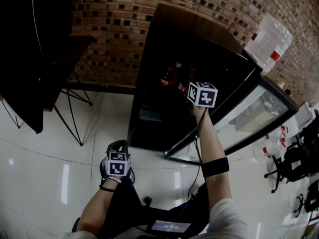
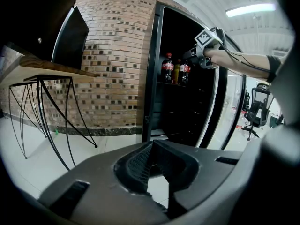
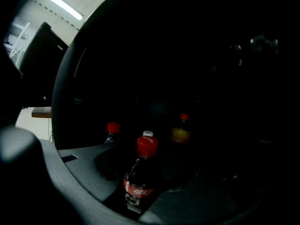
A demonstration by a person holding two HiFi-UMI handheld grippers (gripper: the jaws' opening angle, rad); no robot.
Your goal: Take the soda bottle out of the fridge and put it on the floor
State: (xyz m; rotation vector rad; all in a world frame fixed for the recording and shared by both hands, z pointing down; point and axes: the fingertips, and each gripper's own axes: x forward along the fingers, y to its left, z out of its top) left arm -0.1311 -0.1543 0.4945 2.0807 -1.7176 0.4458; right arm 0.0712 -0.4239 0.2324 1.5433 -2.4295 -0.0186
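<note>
A cola bottle (image 3: 140, 172) with a red cap stands upright between the jaws of my right gripper (image 3: 143, 182), deep in the dark fridge (image 1: 149, 98). The pads stand a little off its sides, so the gripper is open. Behind it are another red-capped cola bottle (image 3: 112, 131), a white cap and an orange soda bottle (image 3: 181, 131). From the head view, my right gripper (image 1: 188, 86) reaches into the upper shelf beside the bottles (image 1: 168, 77). My left gripper (image 1: 118, 146) hangs low over the floor, shut and empty, its fingertips (image 2: 146, 149) meeting.
The fridge's glass door (image 1: 244, 116) swings open to the right. A dark table on thin metal legs (image 1: 70, 108) stands at the left against the brick wall. A water jug (image 1: 266, 44) sits behind the fridge. An office chair (image 1: 286, 166) is at the right.
</note>
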